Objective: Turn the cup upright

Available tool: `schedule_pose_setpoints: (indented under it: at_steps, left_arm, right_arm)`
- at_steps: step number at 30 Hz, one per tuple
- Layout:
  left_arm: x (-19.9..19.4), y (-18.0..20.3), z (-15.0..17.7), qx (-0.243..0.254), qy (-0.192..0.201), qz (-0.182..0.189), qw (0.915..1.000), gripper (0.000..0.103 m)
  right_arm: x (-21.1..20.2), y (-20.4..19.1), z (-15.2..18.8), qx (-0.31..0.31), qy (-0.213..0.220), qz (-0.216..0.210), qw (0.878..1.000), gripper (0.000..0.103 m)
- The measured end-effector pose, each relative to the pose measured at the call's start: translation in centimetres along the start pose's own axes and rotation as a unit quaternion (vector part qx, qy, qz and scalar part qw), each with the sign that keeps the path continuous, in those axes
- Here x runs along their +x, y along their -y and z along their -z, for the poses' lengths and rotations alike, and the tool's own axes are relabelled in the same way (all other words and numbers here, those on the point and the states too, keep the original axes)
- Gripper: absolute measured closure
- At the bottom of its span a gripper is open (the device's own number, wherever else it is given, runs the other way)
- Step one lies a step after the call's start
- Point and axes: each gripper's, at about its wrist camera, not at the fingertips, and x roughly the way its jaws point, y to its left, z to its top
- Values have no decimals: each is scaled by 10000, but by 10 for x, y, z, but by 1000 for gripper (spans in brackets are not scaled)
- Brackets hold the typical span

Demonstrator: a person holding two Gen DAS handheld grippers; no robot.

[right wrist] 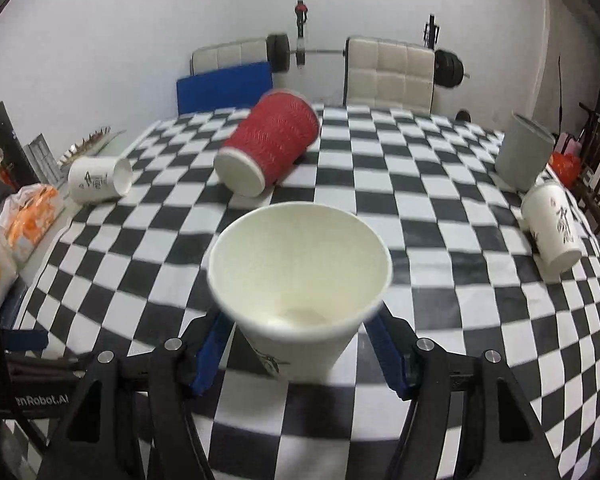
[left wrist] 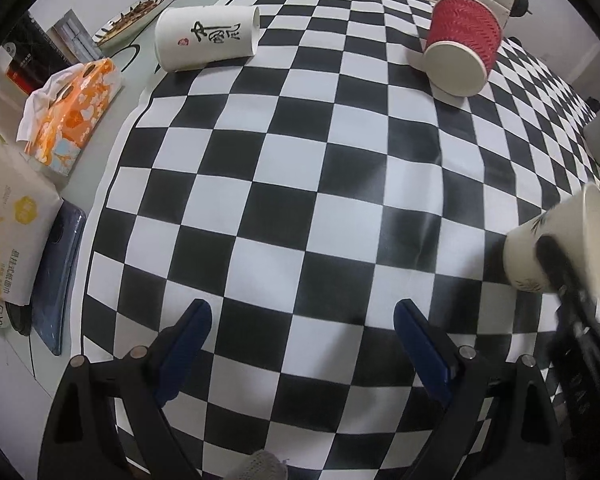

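Note:
My right gripper [right wrist: 300, 344] is shut on a white paper cup [right wrist: 300, 280], its mouth facing up toward the camera, held over the checkered cloth [right wrist: 440, 280]. The same cup shows tilted at the right edge of the left wrist view [left wrist: 560, 248]. My left gripper [left wrist: 302, 332] is open and empty above the cloth. A red ribbed cup [right wrist: 270, 146] lies on its side at mid-table, also in the left wrist view [left wrist: 462, 46]. A white cup with calligraphy [left wrist: 206, 36] lies on its side at the far left.
A grey cup [right wrist: 524, 152] stands inverted at the far right, with another white printed cup [right wrist: 556, 228] beside it. Tissue packs [left wrist: 72, 112] and a dark pad [left wrist: 56, 276] lie along the left edge. White chairs [right wrist: 388, 72] stand behind the table.

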Motion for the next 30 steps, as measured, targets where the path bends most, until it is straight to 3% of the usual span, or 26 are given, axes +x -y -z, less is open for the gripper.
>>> schedule_pose_setpoints:
  at_steps: [2,9,14,23,30]
  left_arm:
    - [-7,4,5,54,71,-11,10000,10]
    - [-42,11,21,240,402,-143,9988,10]
    - [-86,19,44,272,759,-166,9966,7]
    - [-196,30,96,281,1622,-78,9863,7]
    - [-288,37,148,260,2333,-48,9720,7]
  right_arm:
    - [-2,1,2,55,-122,-14,9999,18]
    - [-32,5,17,54,-555,281,9980,16]
    - [-76,21,24,236,-766,544,9953,16]
    - [-204,41,18,326,-559,714,9954,16]
    - [-318,46,15,235,-98,644,9976,16]
